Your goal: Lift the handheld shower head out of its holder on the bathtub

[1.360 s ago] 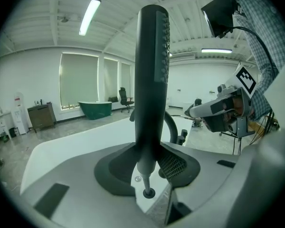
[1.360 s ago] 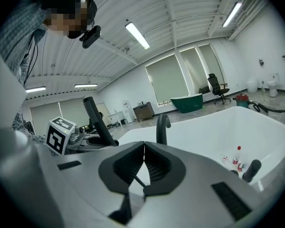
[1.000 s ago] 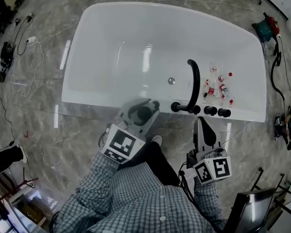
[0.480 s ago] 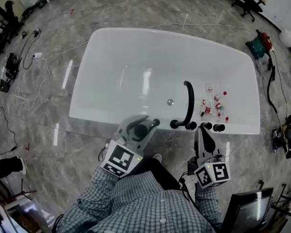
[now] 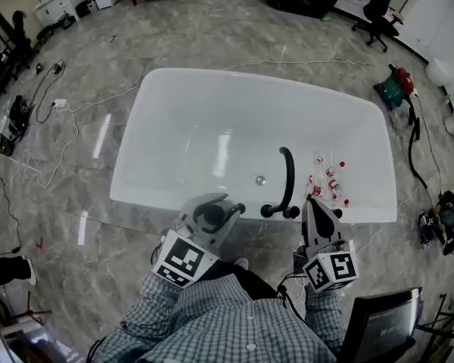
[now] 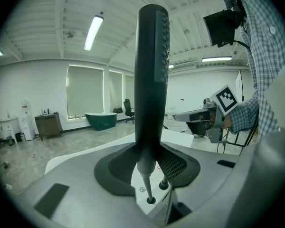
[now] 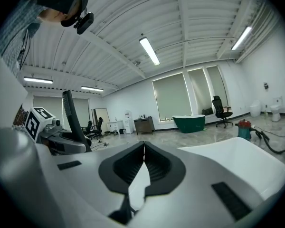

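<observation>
The black handheld shower head (image 6: 152,75) stands upright between the jaws of my left gripper (image 6: 150,164), which is shut on its lower handle. Its thin hose end (image 6: 145,186) runs down to a hole in the tub rim. In the head view the left gripper (image 5: 221,212) hangs over the near rim of the white bathtub (image 5: 174,97), left of the black faucet (image 5: 287,174). My right gripper (image 5: 312,205) is shut with nothing in it, near the black knobs (image 5: 293,212). The right gripper view shows its jaws (image 7: 143,161) closed together and the shower head (image 7: 72,118) at far left.
Several small red-capped bottles (image 5: 329,184) lie inside the tub near the faucet, and a drain (image 5: 260,180) sits mid-tub. Cables (image 5: 53,119) trail over the marble floor at left. A vacuum (image 5: 396,83) stands at right, a dark screen (image 5: 378,325) at lower right.
The head view has pulled back, so the tub looks smaller and higher in frame. Both grippers stay at the near rim, and the left keeps its hold on the shower head.
</observation>
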A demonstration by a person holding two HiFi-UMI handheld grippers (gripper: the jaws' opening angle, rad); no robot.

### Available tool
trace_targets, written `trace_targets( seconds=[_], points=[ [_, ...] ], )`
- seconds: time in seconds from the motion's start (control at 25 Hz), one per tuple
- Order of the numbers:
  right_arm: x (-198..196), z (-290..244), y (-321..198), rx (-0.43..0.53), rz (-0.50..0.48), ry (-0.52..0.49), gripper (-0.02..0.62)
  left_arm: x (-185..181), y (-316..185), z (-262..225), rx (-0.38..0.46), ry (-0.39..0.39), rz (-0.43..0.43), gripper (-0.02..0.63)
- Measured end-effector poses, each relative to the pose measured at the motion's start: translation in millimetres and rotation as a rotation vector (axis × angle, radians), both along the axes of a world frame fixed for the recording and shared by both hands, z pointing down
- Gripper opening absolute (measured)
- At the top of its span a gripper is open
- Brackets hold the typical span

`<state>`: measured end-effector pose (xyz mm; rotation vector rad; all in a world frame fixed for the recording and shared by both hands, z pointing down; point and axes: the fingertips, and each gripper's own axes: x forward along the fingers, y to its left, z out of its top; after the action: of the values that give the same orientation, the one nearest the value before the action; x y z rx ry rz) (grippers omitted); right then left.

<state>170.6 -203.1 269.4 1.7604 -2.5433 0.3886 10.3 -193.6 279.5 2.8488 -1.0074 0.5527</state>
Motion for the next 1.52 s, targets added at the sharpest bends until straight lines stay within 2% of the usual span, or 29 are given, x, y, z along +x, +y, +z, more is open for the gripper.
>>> trace_targets(
  seconds=[0.44, 0.8, 1.52],
  points=[
    [6.8, -41.8, -14.0, 0.102, -0.004, 0.03, 0.015, -5.2, 1.0, -34.2, 0.04, 0.003, -0.012, 0.124],
    [19.7, -66.6, -17.6, 0.166, 0.016, 0.048, 0.015, -6.4, 2.2, -56.7, 0.061, 0.045, -0.006, 0.124],
    [19.7, -60.3, -18.0, 0.166, 0.037, 0.076, 0.015, -8.9, -3.1, -55.0, 0.067, 0.048, 0.012, 0.124]
  ],
)
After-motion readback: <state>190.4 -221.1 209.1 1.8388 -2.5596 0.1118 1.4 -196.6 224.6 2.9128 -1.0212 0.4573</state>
